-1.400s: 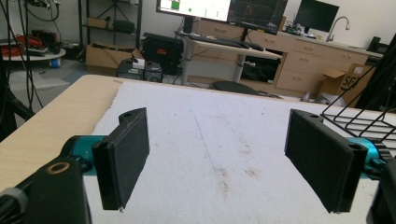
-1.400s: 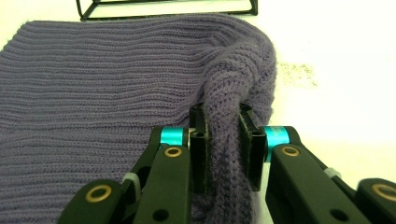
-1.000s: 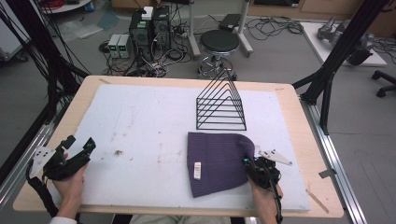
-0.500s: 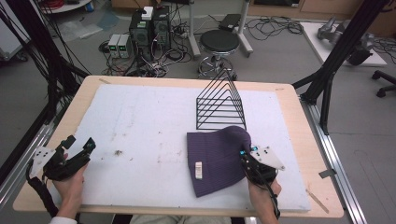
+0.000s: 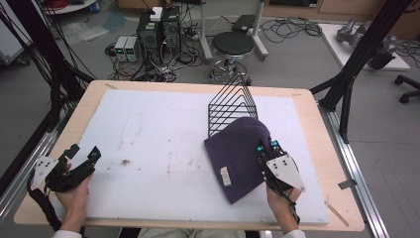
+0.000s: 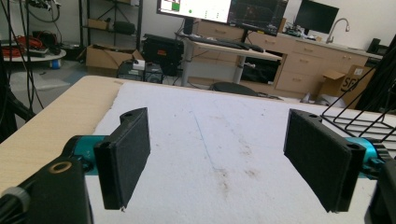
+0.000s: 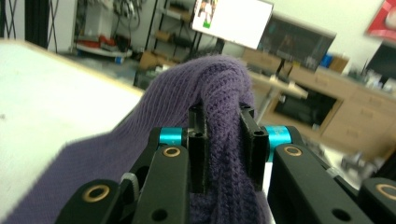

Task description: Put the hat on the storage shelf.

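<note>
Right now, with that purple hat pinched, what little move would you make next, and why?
Probably lift a little higher: the right hand-held gripper is shut on the purple hat, whose front half lies on the white mat beside the wire rack.

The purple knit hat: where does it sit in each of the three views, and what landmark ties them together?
High view: purple knit hat lies right of centre on the white mat, its right side lifted by the right gripper.
Left gripper view: not in it.
Right gripper view: hat fills the centre, pinched between the jaws.
Shared landmark: black wire rack, seen at the right edge of the left gripper view.
</note>
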`<state>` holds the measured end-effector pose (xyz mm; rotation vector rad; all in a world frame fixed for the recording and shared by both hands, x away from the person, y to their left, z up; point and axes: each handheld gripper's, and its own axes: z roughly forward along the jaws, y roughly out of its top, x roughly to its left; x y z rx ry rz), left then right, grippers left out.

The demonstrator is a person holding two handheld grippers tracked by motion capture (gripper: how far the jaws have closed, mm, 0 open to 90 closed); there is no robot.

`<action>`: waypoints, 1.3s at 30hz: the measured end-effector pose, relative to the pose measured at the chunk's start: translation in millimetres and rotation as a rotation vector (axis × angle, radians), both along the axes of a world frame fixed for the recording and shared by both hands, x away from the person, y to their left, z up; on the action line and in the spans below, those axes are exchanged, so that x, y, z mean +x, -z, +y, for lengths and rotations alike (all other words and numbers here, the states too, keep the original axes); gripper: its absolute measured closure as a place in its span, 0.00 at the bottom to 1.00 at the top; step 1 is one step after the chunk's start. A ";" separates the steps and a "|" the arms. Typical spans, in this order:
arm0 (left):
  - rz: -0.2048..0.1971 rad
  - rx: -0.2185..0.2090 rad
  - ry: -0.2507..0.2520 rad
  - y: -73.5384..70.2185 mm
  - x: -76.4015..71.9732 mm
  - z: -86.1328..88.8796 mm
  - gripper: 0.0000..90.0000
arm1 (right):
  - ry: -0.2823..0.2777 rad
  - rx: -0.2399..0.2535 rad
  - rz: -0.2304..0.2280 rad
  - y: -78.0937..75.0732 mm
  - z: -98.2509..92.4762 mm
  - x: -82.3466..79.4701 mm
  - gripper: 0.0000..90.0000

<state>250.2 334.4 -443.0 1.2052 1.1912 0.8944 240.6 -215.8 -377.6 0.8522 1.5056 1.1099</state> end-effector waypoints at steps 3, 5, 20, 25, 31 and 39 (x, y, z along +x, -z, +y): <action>-0.001 0.000 -0.004 -0.1 0.0 -0.2 0.26 | -0.020 -0.003 -0.050 -5.3 -2.7 2.1 0.85; -0.002 -0.002 -0.008 -0.3 -0.1 -0.5 0.26 | -0.042 0.018 -0.085 -11.1 -5.6 5.1 0.85; -0.003 -0.005 0.019 -0.3 2.1 -3.7 0.26 | -0.116 0.097 -0.192 -42.0 -5.5 15.6 0.85; -0.010 0.006 0.029 -2.0 4.4 -4.1 0.26 | -0.150 0.110 -0.191 -51.4 -6.7 17.7 0.85; -0.013 0.011 0.045 -4.4 6.3 -4.9 0.26 | -0.181 0.116 -0.202 -60.2 -3.1 19.8 0.85; -0.020 0.010 0.122 -10.3 9.3 -6.5 0.25 | -0.215 0.122 -0.204 -66.4 10.5 24.9 0.85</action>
